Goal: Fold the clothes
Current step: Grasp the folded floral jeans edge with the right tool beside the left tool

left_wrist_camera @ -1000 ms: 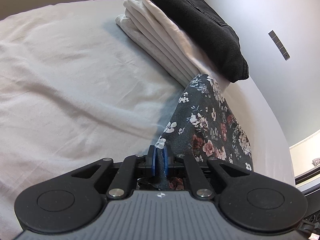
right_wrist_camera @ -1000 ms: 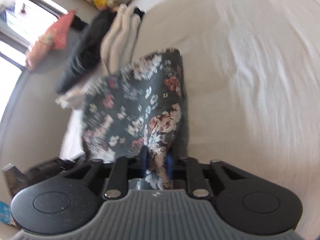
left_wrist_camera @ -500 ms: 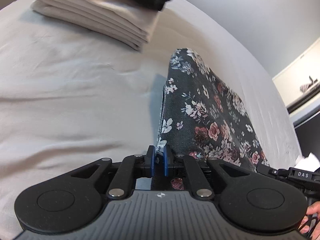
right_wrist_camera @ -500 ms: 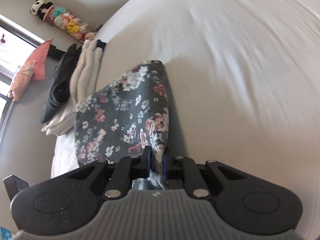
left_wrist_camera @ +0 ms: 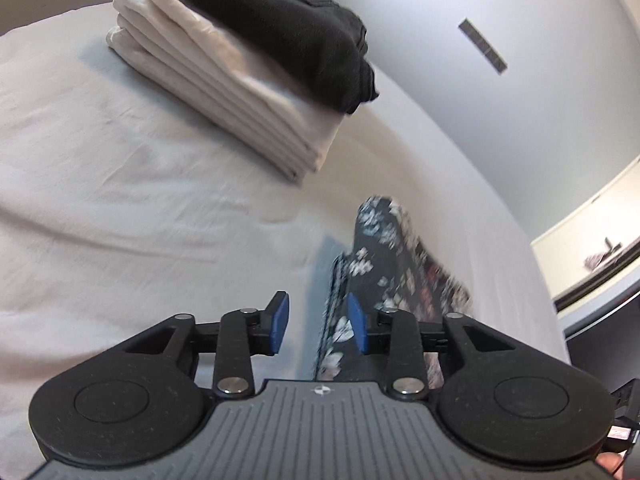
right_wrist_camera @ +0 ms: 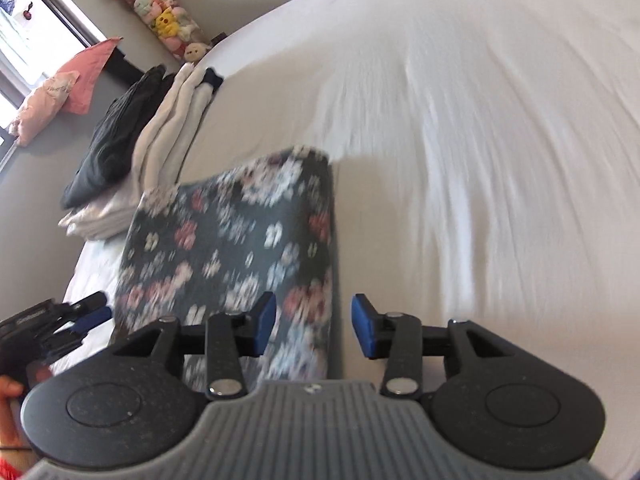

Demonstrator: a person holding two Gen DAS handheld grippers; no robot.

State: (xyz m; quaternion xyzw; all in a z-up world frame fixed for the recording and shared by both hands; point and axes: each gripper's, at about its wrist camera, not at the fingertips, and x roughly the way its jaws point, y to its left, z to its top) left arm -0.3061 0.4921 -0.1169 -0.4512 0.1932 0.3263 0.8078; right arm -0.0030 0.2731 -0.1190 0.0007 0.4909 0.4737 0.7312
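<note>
Tongs [right_wrist_camera: 313, 330] apart astride floral garment [right_wrist_camera: 240, 248]

My left hand-held gripper [left_wrist_camera: 318, 330] has a grey body with long ribs and a tiny round mark near its front edge. Two big black round parts sit on each side of it, each with a circle pressed in. Thin black bars reach forward, and shiny silver screws hold them. The fingers [left_wrist_camera: 279, 322] end in bright blue pads. My right hand-held gripper [right_wrist_camera: 314, 330] looks the same: grey ribbed body, black round sides, silver screws, blue pads. In the right view I see black writing-marked plastic on the left gripper's side.
</note>
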